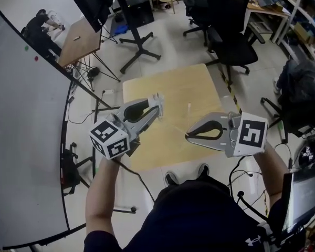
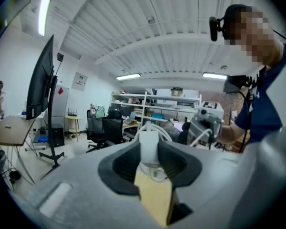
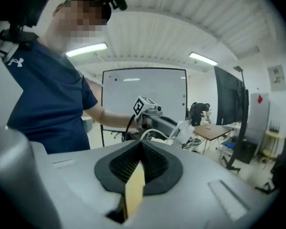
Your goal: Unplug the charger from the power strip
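We see left gripper [image 1: 156, 107] held above wooden table [image 1: 191, 85], pointing nearly level. Its jaws stand partly open and clamp white charger [image 2: 149, 148]. Charger sits upright between pads, in air, clear of table. White cable [image 2: 163, 130] loops behind it. Right gripper [image 1: 188, 136] faces left one, near but apart. Its jaws are fully together, nothing between them.

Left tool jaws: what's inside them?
A white charger is clamped in the left tool, its white cable looping out past the tips. The tool's pads cover the charger's sides; its prongs cannot be seen.
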